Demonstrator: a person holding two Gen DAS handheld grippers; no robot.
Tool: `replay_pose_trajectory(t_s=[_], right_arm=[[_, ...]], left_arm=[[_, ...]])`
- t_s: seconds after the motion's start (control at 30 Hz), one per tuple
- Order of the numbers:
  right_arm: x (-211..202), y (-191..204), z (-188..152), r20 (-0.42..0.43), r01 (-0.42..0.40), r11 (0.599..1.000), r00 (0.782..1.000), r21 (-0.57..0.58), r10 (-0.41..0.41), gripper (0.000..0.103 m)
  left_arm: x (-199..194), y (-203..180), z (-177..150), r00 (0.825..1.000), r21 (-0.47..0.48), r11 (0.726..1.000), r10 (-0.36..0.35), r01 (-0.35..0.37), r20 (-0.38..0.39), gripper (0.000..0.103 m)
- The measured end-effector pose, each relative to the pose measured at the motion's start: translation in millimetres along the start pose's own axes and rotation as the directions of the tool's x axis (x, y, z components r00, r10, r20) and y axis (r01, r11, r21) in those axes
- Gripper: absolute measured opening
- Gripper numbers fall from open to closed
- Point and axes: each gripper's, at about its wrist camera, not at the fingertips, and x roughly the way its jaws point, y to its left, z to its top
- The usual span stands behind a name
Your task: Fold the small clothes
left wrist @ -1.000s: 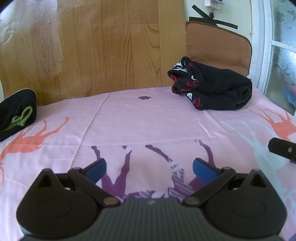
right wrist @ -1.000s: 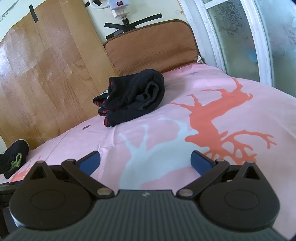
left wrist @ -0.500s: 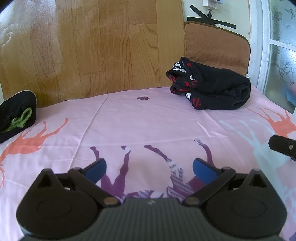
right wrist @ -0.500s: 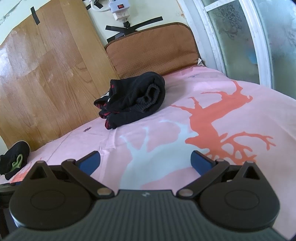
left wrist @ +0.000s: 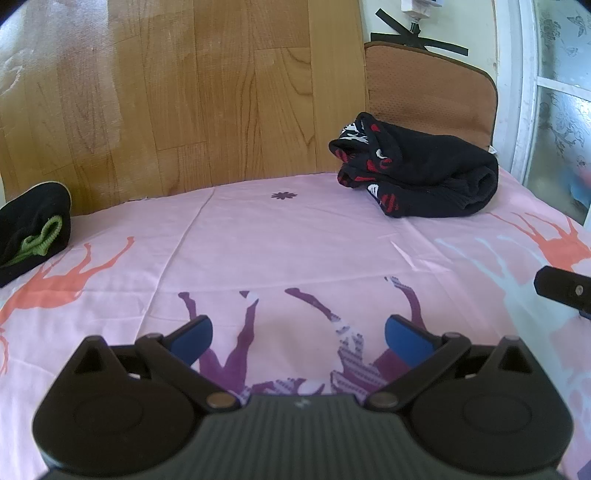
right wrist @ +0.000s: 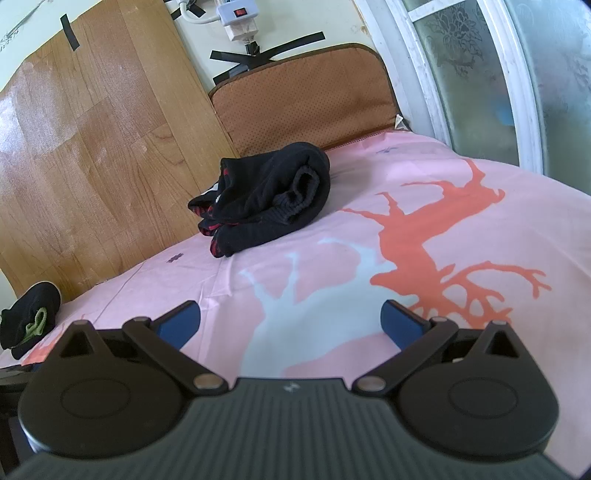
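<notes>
A crumpled black garment with red and white marks (left wrist: 417, 177) (right wrist: 269, 199) lies at the far right of the pink sheet, against the brown cushion. A second black garment with a green cuff (left wrist: 33, 229) (right wrist: 29, 325) rests at the far left edge. My left gripper (left wrist: 297, 338) hovers open over the purple deer print, well short of both garments. My right gripper (right wrist: 290, 323) is open above the pale blue deer print, nothing between its fingers. Part of the right gripper's body (left wrist: 565, 290) shows at the right edge of the left wrist view.
The pink sheet with deer prints (left wrist: 295, 240) covers the work surface. A wooden panel (left wrist: 166, 92) stands behind it, with a brown cushion (right wrist: 306, 96) at the back right. A window frame (right wrist: 480, 92) runs along the right. A power strip (right wrist: 240, 18) is taped to the wall.
Both grippers have drifted slightly back and the views have tilted a little, so the black garment sits marginally lower in the right wrist view. Jaws stay open.
</notes>
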Motion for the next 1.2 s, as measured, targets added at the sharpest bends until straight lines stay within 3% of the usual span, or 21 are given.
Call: replay_pose_trajectory(t_s=[1.2], right_arm=[[2.7,0.4,-0.5,-0.013,-0.004,1.000,1.000,-0.001,0.003,0.103]], left_arm=[[-0.2,-2.0,0.2,1.000,0.004,1.000,-0.001,0.001,-0.004,0.103]])
